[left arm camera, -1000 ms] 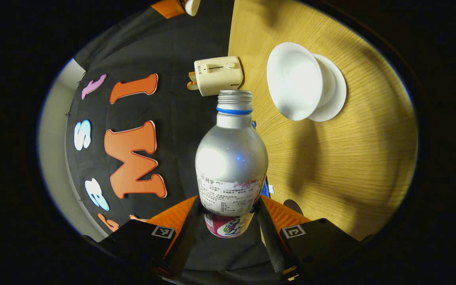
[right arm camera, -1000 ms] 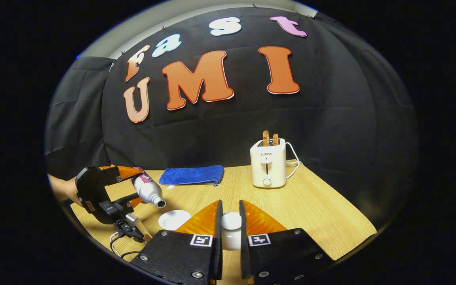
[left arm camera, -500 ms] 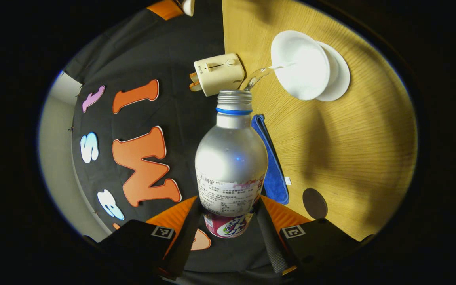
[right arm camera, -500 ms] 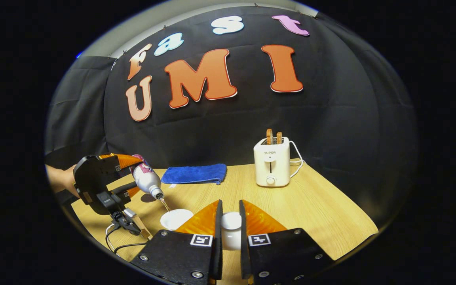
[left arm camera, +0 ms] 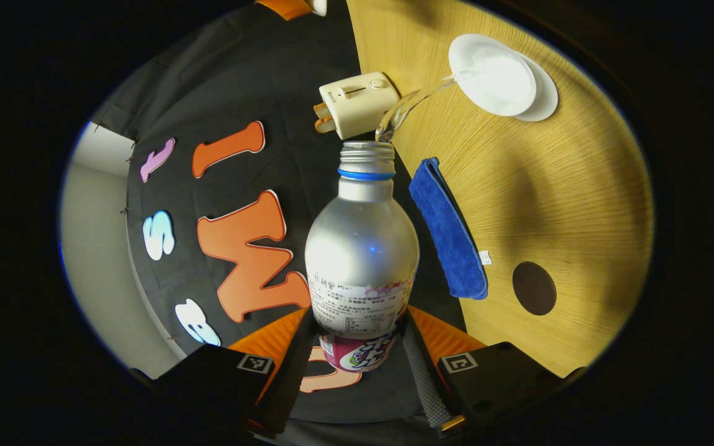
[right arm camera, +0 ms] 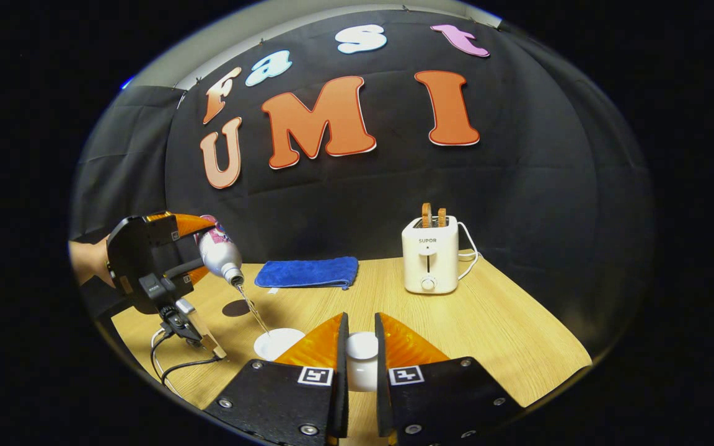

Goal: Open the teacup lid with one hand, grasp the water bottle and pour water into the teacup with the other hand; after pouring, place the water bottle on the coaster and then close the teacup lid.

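The left gripper (left arm camera: 357,353), held raised and tipped down, clamps the bottle (left arm camera: 362,248); water streams from its mouth into the teacup (left arm camera: 493,74) ahead. The right gripper (right arm camera: 360,365), level, pinches the lid (right arm camera: 362,359) beside the teacup.

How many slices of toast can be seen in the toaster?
2. Both slices stand side by side in the slots of the toaster, one on the left and one on the right in the right gripper view. No others seem hidden.
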